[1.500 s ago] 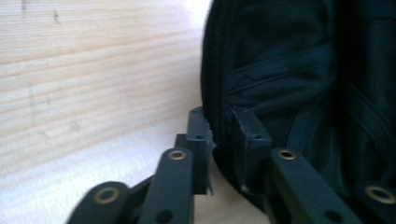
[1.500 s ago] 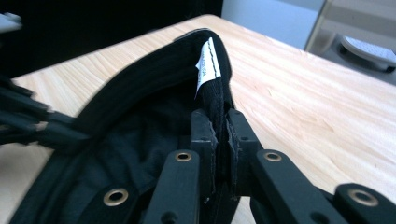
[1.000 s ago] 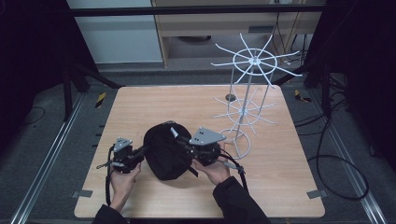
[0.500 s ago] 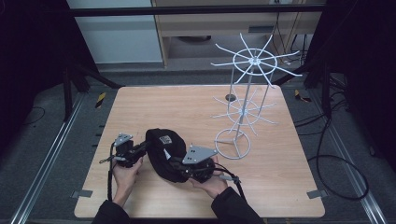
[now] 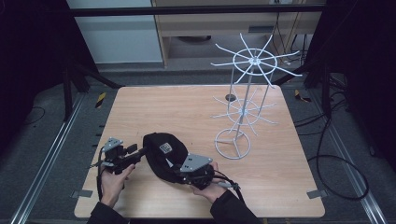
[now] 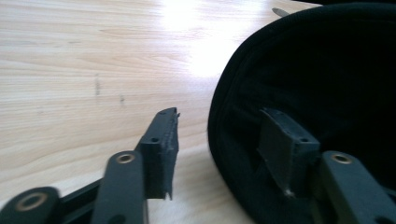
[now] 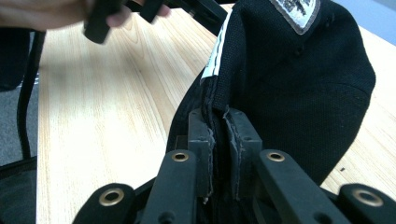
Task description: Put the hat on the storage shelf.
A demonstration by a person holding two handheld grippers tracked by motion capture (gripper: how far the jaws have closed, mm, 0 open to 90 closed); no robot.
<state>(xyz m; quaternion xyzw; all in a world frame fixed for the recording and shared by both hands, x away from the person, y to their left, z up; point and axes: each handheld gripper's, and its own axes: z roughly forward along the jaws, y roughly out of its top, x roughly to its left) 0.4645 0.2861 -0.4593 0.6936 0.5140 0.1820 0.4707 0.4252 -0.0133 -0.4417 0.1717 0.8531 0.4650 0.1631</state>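
Observation:
A black cap (image 5: pixel 161 151) with a white label patch lies on the wooden table (image 5: pixel 187 107) near its front. My right gripper (image 5: pixel 181 176) holds it from the front right. In the right gripper view the jaws are shut (image 7: pixel 218 140) on a fold of the cap's (image 7: pixel 299 84) black fabric. My left gripper (image 5: pixel 137 150) sits at the cap's left side. Seen in the left gripper view, it is open (image 6: pixel 219 144), and the cap's (image 6: pixel 327 84) rim lies between its jaws, one jaw outside on the wood and one against the dark inside.
A white wire rack (image 5: pixel 243 102) with spoked arms stands on a ring base at the table's right middle. A small dark hole (image 5: pixel 230 97) marks the tabletop behind it. Bare wood lies behind and left of the cap. Cables trail on the floor at right.
My right gripper has pulled the cap toward the table's front and a little left, turning it. The left gripper has hardly moved and now straddles the cap's rim.

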